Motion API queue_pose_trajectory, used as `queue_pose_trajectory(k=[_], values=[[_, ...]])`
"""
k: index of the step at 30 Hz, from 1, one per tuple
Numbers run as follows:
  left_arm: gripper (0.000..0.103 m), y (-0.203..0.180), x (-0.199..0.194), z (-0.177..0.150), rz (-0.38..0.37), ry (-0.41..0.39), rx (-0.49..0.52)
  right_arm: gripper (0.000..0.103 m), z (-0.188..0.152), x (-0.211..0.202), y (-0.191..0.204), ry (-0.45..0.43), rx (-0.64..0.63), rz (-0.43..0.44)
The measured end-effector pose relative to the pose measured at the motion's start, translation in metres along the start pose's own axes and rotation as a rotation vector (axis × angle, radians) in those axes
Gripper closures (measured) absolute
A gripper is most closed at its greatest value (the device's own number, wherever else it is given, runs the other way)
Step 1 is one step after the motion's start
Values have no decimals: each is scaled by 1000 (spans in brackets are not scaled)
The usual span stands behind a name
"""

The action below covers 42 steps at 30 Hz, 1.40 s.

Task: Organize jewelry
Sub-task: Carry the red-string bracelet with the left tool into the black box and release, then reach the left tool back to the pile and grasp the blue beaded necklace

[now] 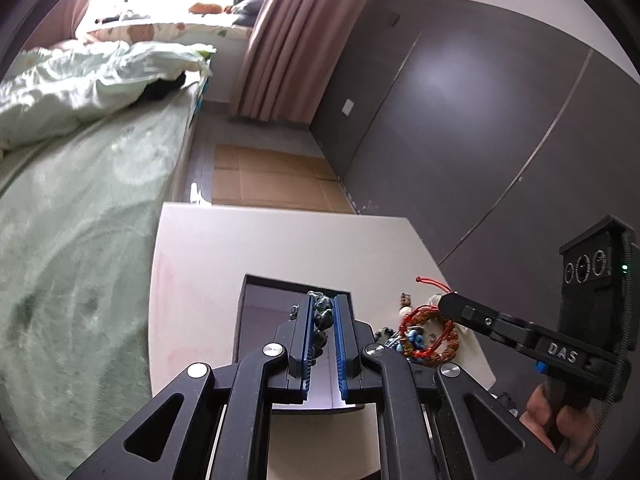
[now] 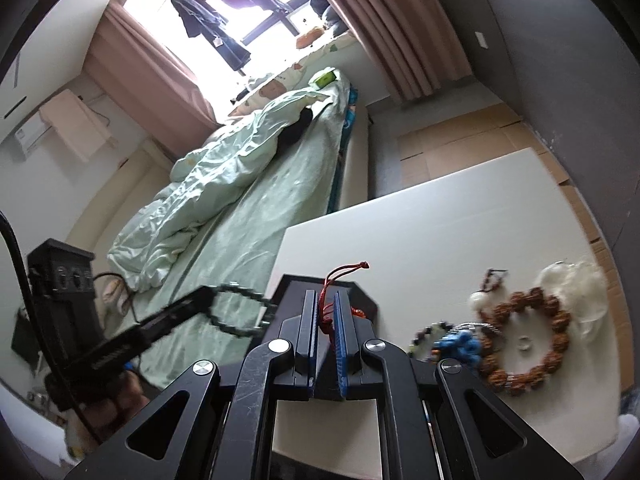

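The left gripper [image 1: 324,308] is closed narrow on a bracelet of dark stone beads [image 1: 323,316]. In the right wrist view this dark bracelet hangs as a loop from its tips, a little blurred. The gripper is above a black open box [image 1: 256,312], which stands on the near part of the white table [image 1: 280,240].

The right gripper [image 2: 326,308] is also closed narrow, and its blue pads [image 2: 340,320] pinch a red cord [image 2: 334,280]. In the left wrist view a red beaded bracelet [image 1: 430,334] hangs below the tips of this gripper, to the right of the box. A hand [image 1: 560,420] holds the handle of the right gripper at the near right edge of that view.

On the table to the right of the box lies the rest of the jewelry, close together. There is a bracelet of big brown beads [image 2: 524,344], and just beside it on the left a blue beaded piece [image 2: 460,342] and a string of small mixed beads [image 2: 430,332]. A white pouch [image 2: 576,288] lies behind the brown bracelet and touches it.

Farther away, left of the table, is a bed with a pale green cover [image 1: 80,240] and a crumpled quilt [image 2: 224,184]. On the far wall are pink curtains [image 1: 288,40] beside a bright window [image 2: 256,12], and dark clothes [image 2: 216,24] hang there.
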<state>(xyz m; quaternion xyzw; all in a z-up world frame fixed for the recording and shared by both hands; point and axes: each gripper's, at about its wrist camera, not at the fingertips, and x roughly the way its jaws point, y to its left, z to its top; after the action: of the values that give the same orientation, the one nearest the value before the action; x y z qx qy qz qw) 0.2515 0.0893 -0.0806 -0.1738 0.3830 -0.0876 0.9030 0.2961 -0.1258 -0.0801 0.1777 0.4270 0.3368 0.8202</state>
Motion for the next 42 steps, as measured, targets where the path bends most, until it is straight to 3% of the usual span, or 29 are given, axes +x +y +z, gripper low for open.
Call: queue_pose_trajectory(k=[3,5,6,7,10,21,22,23,25,26,30,38,42], values=[[89,6,4,-1,-4,5,-23,94,-1,13,7,14,5,11],[70,12,9,-1,4,25,-51,94,-2,22,13,21,0,16],[53,15,9,0,2,27,-65,94,-3,25,14,23,1,16],[44,18,6,-1,-5,16,-75,94,-4,29,17,29,2,17],[33,22,-3,-1,0,-26,-86,94,-6,38,23,36,0,19],[28,46,-41,-2,69,-113,-150,90,-9,56,40,55,-11,29],[25,46,-43,-2,73,-120,-148,79,-9,56,42,63,-20,29],[23,45,-46,-3,74,-130,-145,54,-9,56,43,67,-22,27],[18,45,-50,-3,76,-148,-132,26,-10,50,42,53,-23,9],[18,42,-53,-3,77,-159,-118,23,-11,46,41,44,-26,-5],[12,31,-57,-4,77,-187,-68,23,-11,30,26,35,2,-38],[11,-1,-54,-10,77,-200,52,23,-9,-26,1,-97,5,-141],[11,-20,-52,-18,93,-196,117,23,-10,-46,-14,-102,11,-199]])
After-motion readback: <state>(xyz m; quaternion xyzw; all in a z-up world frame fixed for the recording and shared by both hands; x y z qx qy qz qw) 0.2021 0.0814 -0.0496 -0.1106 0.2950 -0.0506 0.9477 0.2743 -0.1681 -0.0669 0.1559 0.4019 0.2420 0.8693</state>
